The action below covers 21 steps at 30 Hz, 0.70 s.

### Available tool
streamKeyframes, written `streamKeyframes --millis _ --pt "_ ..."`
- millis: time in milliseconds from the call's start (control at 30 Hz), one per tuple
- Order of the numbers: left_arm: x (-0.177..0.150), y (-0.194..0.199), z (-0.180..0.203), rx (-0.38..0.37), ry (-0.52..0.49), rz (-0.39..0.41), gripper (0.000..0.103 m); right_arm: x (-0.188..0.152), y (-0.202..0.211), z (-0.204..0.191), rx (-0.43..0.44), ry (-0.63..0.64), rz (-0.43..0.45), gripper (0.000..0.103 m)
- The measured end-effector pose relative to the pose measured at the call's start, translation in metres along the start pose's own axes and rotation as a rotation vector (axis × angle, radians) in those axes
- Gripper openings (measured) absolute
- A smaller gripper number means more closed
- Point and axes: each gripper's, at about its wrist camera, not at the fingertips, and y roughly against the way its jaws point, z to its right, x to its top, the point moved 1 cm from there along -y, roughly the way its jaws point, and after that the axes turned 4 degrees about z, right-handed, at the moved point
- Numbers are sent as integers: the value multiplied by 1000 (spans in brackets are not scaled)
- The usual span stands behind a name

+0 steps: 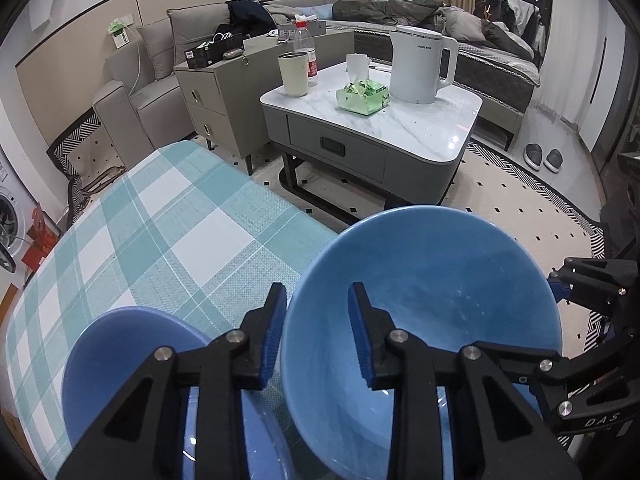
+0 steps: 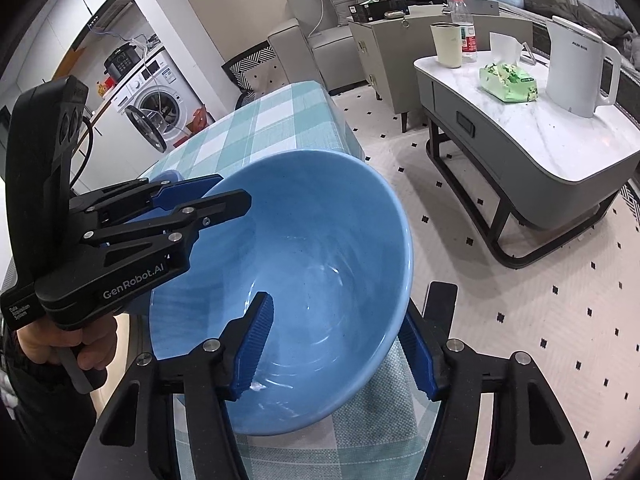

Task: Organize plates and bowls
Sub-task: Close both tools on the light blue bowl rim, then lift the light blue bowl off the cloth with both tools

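Observation:
A large blue bowl [image 1: 432, 300] [image 2: 320, 248] sits tilted over the near edge of the checked tablecloth [image 1: 160, 240]. My left gripper [image 1: 317, 288] [image 2: 234, 190] is shut on its left rim, one pad outside the wall and one inside. My right gripper [image 2: 352, 292] straddles the bowl's near right wall. Its inner pad [image 2: 256, 344] is in the bowl, the outer one under the rim, and they stand wide apart. A smaller blue bowl [image 1: 120, 360] rests on the cloth to the left. Something blue and glossy [image 1: 192, 432] lies under my left gripper, mostly hidden.
Beyond the table's far edge is a marble-topped coffee table [image 1: 432, 136] with a white kettle [image 1: 420, 64], a green tissue pack [image 1: 362, 98] and a cup [image 1: 294, 74]. A grey cabinet [image 1: 228, 92] and a sofa lie behind. A washing machine [image 2: 160, 100] is at the left.

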Motion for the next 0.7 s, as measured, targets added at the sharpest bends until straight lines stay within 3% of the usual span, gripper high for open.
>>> streamKeyframes --millis 600,700 --pt "-11 -5 13 27 -27 -90 33 -8 -1 11 8 17 -58 64" --pt "-11 -6 15 38 -34 -94 33 -8 0 8 -2 26 -53 56"
